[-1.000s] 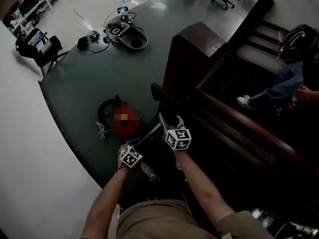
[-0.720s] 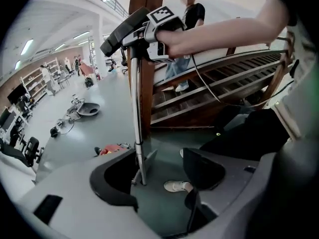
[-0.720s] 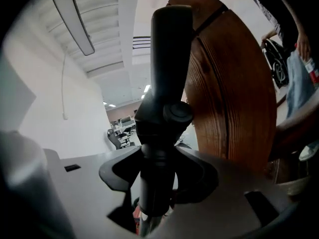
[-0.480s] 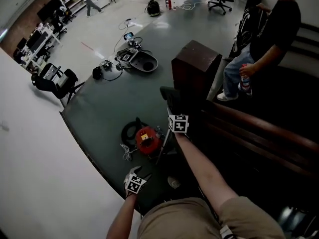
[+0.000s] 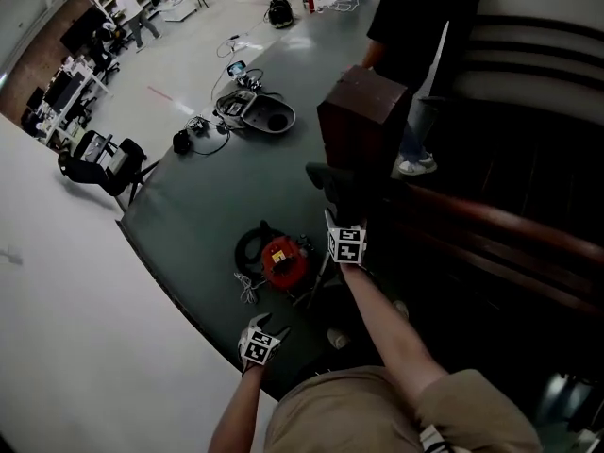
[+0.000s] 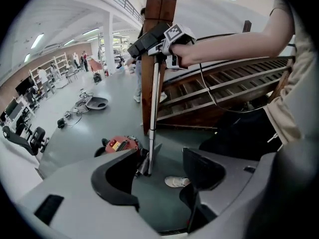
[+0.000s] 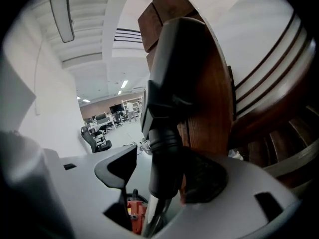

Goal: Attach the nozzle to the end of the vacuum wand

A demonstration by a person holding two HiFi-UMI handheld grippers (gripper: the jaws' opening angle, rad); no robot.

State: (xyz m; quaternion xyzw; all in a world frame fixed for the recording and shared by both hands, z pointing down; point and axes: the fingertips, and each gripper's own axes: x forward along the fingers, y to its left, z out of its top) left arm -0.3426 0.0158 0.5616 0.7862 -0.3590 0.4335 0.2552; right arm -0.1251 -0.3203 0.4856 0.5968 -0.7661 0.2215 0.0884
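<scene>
**Tech:** State of the right gripper?

**Inspector:** The jaws are partway apart and have just been opening. The round black collar of the nozzle stands between them. The left pad stands clear of the collar by a thin gap. The right pad lies just behind the collar, and contact there cannot be confirmed. No clamping grip shows.

**Tech:** Location of the nozzle?

**Inspector:** It rises straight ahead of the right gripper, past the jaw tips. It sits on the upper end of the wand. Close behind the nozzle, further ahead of the jaws, stands a brown wooden post.

**Tech:** Location of the wand?

**Inspector:** It is a silver tube, nearly upright. It runs down from between the right gripper's jaws to a point just beside the red vacuum on the grey floor. Whether its lower end touches the floor cannot be told.

**Tech:** State of the left gripper?

**Inspector:** The jaws are wide apart, with nothing between them. It points steeply down and is held lower than the right gripper, well apart from it. The wand's lower end shows ahead of it, beyond the gap between the jaws and nearer the left jaw, touching neither. The vacuum lies ahead of the left jaw. A light shoe shows on the floor ahead of the gap.
</scene>
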